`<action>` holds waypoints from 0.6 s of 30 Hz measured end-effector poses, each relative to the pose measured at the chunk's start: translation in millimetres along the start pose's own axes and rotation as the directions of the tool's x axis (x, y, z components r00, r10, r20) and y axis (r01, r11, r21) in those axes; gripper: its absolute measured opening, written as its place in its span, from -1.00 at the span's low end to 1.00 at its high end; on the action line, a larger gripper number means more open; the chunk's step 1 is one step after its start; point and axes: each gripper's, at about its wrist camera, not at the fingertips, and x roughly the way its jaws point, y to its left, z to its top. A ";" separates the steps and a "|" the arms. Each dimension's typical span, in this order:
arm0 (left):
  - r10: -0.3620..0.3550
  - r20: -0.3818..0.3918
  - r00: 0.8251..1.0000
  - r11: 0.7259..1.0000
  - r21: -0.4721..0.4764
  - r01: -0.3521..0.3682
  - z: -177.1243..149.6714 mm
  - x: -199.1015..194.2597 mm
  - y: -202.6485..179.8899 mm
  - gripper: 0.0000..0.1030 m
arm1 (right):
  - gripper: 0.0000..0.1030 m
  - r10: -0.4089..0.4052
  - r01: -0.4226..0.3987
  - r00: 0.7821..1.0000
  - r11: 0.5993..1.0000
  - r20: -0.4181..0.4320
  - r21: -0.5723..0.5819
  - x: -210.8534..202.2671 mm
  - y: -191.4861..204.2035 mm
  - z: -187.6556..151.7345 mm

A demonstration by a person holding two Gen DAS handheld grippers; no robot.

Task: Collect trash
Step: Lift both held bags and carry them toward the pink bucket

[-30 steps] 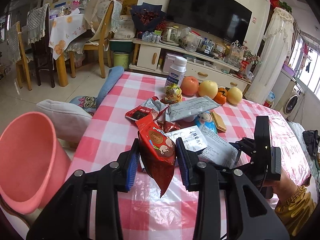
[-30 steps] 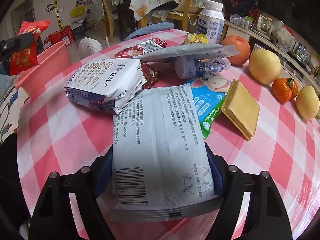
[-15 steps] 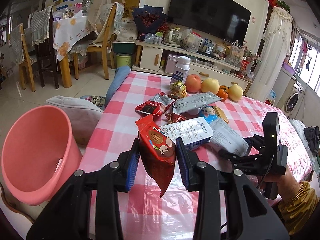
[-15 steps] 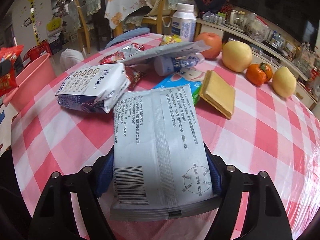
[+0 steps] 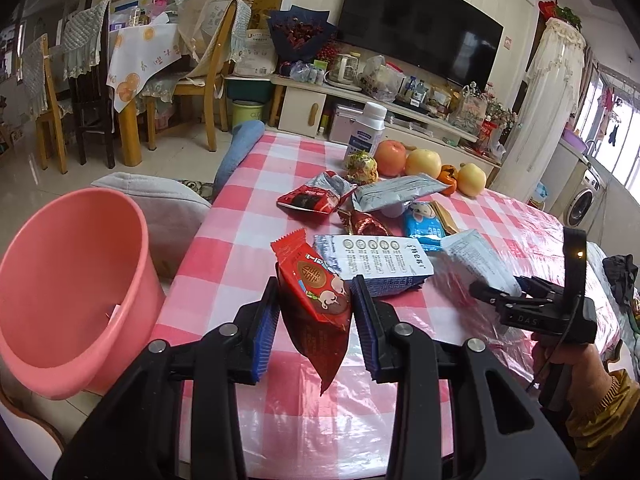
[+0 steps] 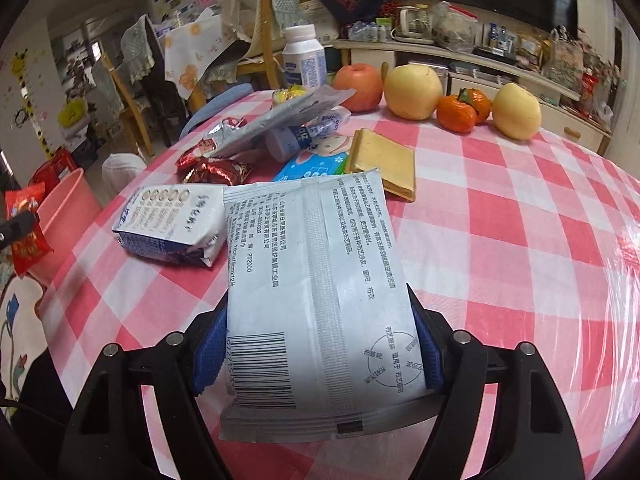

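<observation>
The left tool [image 5: 316, 312] is clamped on a red snack wrapper [image 5: 316, 300], held above the edge of the checked surface [image 5: 248, 184] beside the pink bin [image 5: 72, 280]. The right tool [image 6: 316, 344] is clamped across a white printed packet [image 6: 316, 280], raised over the surface near the remaining wrappers [image 6: 176, 224].

Daylight entered from windows [image 5: 612, 120] at right. Glare streaked the worktop's plastic cover [image 6: 560, 320]. Fisheye bending and dark vignetting marked the edges; focus was sharp.
</observation>
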 end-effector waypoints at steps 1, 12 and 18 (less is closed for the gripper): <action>0.002 0.003 1.000 1.000 -0.003 -0.002 0.2 -1.3 2.7 -0.26 | 0.49 -0.002 0.002 1.000 1.000 0.008 0.002 -4.0 1.6 0.8; 0.063 0.064 0.996 0.996 -0.062 -0.059 5.5 -28.3 49.7 -0.26 | 0.49 0.102 -0.102 0.993 0.995 0.066 -0.002 -33.3 49.9 26.0; 0.112 0.080 0.991 0.990 -0.093 -0.104 6.1 -38.3 77.9 -0.26 | 0.49 0.206 -0.202 0.976 0.977 0.068 -0.067 -37.0 107.6 46.2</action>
